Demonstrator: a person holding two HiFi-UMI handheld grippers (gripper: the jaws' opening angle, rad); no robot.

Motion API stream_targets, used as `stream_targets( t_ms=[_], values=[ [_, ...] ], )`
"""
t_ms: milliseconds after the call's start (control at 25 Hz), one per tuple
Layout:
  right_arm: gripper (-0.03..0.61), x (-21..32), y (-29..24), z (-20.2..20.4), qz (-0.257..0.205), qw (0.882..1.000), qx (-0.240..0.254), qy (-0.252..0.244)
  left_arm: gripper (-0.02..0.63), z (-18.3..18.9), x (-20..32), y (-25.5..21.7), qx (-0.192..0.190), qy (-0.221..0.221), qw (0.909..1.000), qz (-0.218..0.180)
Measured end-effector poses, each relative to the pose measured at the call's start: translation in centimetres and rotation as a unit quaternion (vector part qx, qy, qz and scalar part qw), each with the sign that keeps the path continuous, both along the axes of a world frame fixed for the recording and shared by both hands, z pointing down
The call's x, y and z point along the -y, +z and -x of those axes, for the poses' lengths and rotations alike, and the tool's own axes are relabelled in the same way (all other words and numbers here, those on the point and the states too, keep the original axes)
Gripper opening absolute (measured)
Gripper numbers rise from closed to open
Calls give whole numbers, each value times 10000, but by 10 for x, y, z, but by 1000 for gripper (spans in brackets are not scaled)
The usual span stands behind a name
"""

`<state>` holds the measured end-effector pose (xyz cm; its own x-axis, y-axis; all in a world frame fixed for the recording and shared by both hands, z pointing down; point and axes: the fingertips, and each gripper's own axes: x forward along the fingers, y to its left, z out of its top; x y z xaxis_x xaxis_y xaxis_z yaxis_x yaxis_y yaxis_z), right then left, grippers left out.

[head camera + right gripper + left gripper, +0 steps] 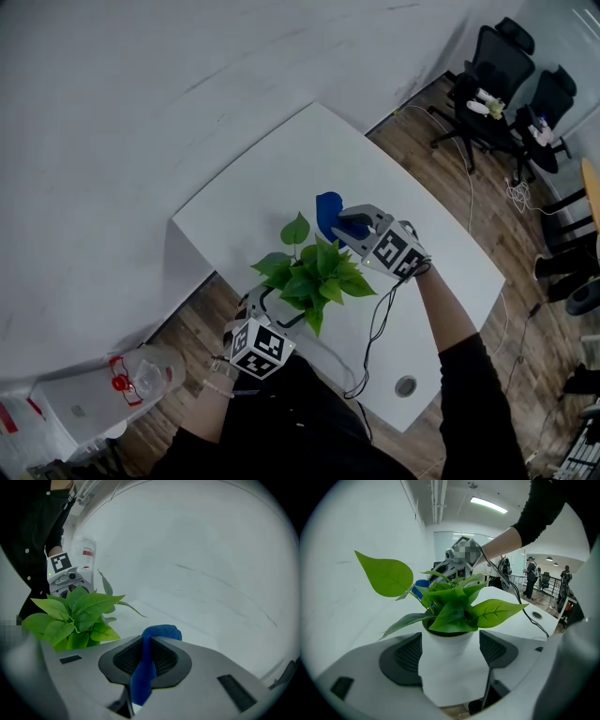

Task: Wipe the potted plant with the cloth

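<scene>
Above the table (281,169), left tool (451,651) clamps the white pot (452,681), right tool (146,657) pinches the blue cloth (162,632).

The potted plant (314,277) has bright green leaves (389,576), paler along their veins, above a plain white pot (450,667). The cloth (143,677) is a strong royal blue. The left hand-held gripper (451,653) and the right hand-held gripper (144,660) have pale grey bodies and dark grey pads (407,656) with a fine grid texture. Each carries a cube (256,349) patterned with black-and-white square markers. The table (281,178) is plain white. Past its right edge the floor (441,159) is brown wood planking, and the chairs (497,66) there are black. The person's sleeves (478,403) are black too.
</scene>
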<state>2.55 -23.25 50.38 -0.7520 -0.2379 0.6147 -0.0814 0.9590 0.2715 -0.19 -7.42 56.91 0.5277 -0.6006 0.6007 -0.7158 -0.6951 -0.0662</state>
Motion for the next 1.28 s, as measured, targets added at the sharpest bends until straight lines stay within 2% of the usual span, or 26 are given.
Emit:
stream_targets(
  t_ms=[120, 360, 440, 720, 1280],
  values=[
    [75, -12, 15, 12, 271, 9990, -172, -305, 373, -1, 2, 0, 85, 75, 9999, -98],
    [75, -35, 23, 25, 1068, 9932, 93, -456, 373, -3, 7, -2, 240, 209, 9991, -281],
    [75, -40, 26, 24, 1252, 9907, 89, -518, 371, -5, 9, -1, 353, 314, 9983, -351],
    [75, -51, 31, 19, 1744, 9825, 130, -641, 371, -6, 12, -1, 381, 516, 9973, -345],
    [75, -64, 43, -26, 2155, 9754, 455, 106, 371, -6, 10, -2, 418, 496, 9974, -303]
  ],
)
